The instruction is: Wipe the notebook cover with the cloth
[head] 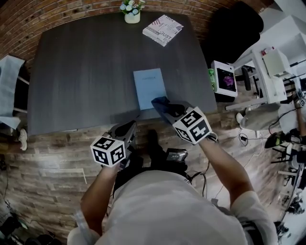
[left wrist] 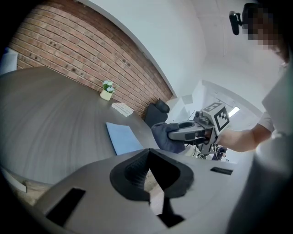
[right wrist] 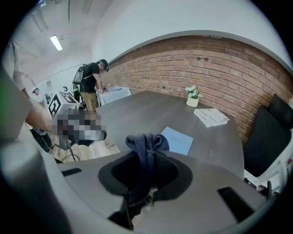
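Note:
A light blue notebook (head: 148, 87) lies flat on the dark grey table (head: 81, 72), near its front edge; the left gripper view shows the notebook (left wrist: 122, 137) too, as does the right gripper view (right wrist: 180, 140). My right gripper (head: 165, 108) is shut on a dark blue cloth (head: 160, 102), which hangs bunched over the notebook's near right corner. The cloth (right wrist: 145, 142) bulges out past the jaws. My left gripper (head: 129, 126) is off the table's front edge, left of the notebook, shut with nothing in it (left wrist: 149, 154).
A folded magazine (head: 163, 29) and a small flower pot (head: 132, 12) sit at the table's far edge. A black chair (head: 234, 28) and a white cart (head: 267, 72) stand to the right. A person (right wrist: 94, 82) stands at a far bench.

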The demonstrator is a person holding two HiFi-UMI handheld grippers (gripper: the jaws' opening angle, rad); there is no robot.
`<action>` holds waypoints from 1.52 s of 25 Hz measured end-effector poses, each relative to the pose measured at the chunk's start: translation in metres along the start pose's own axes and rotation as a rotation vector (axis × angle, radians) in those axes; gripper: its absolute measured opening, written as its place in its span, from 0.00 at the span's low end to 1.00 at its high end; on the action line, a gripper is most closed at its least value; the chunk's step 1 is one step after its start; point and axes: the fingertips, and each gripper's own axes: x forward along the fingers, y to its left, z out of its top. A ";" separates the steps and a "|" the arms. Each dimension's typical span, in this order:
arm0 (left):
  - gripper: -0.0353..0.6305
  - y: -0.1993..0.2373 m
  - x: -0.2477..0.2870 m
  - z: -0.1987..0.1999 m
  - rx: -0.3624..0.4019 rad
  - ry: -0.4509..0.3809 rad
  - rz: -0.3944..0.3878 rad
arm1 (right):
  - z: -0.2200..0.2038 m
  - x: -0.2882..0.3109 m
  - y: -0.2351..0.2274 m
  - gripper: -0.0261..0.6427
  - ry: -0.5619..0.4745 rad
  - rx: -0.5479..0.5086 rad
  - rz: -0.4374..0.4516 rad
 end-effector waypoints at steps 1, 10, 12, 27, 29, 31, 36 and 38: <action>0.07 0.003 0.002 -0.001 -0.004 0.003 0.010 | 0.000 0.006 -0.002 0.16 0.011 -0.014 0.010; 0.07 0.021 0.034 -0.012 -0.072 0.033 0.088 | 0.002 0.055 -0.032 0.16 0.109 -0.186 0.070; 0.07 0.026 0.042 -0.013 -0.082 0.038 0.101 | 0.004 0.067 -0.040 0.16 0.127 -0.226 0.076; 0.07 0.062 0.078 -0.040 -0.154 0.119 0.173 | 0.024 0.135 -0.076 0.16 0.233 -0.466 0.068; 0.07 0.065 0.078 -0.042 -0.166 0.120 0.179 | 0.029 0.144 -0.078 0.16 0.238 -0.508 0.059; 0.07 0.068 0.078 -0.043 -0.175 0.121 0.183 | 0.035 0.153 -0.080 0.16 0.242 -0.541 0.049; 0.07 0.074 0.081 -0.043 -0.185 0.123 0.185 | 0.048 0.173 -0.087 0.16 0.256 -0.614 0.025; 0.07 0.075 0.082 -0.043 -0.191 0.126 0.184 | 0.052 0.180 -0.089 0.16 0.261 -0.648 0.016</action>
